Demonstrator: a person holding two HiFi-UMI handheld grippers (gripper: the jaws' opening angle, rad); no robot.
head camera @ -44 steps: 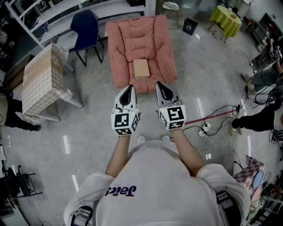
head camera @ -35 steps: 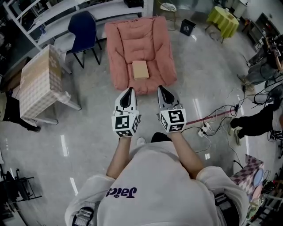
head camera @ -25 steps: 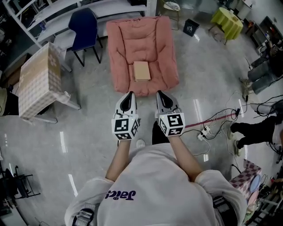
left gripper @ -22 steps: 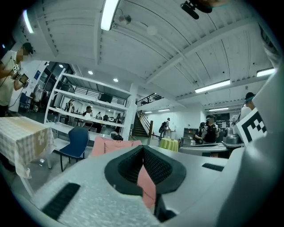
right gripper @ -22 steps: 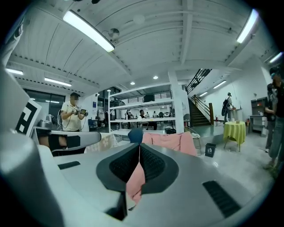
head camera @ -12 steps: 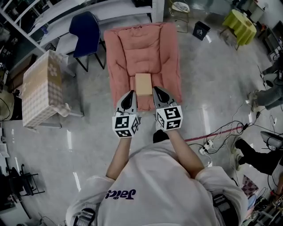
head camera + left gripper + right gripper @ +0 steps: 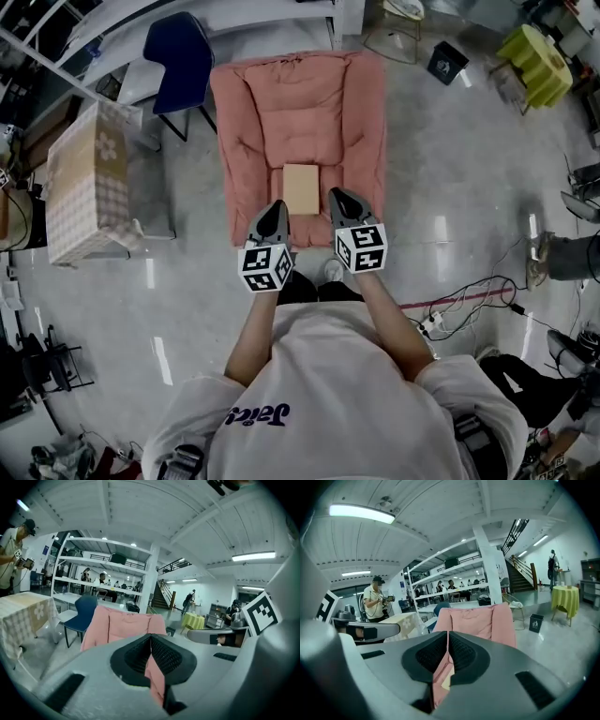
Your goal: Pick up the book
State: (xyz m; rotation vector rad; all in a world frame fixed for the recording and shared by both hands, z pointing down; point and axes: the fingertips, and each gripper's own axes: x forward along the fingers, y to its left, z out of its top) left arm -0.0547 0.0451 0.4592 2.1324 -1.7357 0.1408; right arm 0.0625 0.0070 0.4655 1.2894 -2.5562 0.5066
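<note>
A tan book (image 7: 300, 187) lies flat on the seat of a pink cushioned armchair (image 7: 253, 141). My left gripper (image 7: 275, 208) hangs over the seat's front edge, just left of the book's near end, jaws shut and empty. On the other side of the book, my right gripper (image 7: 339, 197) is level with it and also shut with nothing held. In the left gripper view the jaws (image 7: 151, 639) meet, with the pink chair (image 7: 122, 623) behind them. The right gripper view shows its jaws (image 7: 448, 637) together, and a sliver of the book (image 7: 446, 682) below them.
A checked-cloth table (image 7: 84, 183) stands left of the chair, with a blue chair (image 7: 176, 56) behind it. Cables and a power strip (image 7: 441, 314) lie on the floor at right. A yellow-green covered table (image 7: 539, 52) stands far right. People stand in the background.
I have walked up to the armchair. Both grippers moved forward from over bare floor to the seat's front edge, either side of the book. Both stayed shut.
</note>
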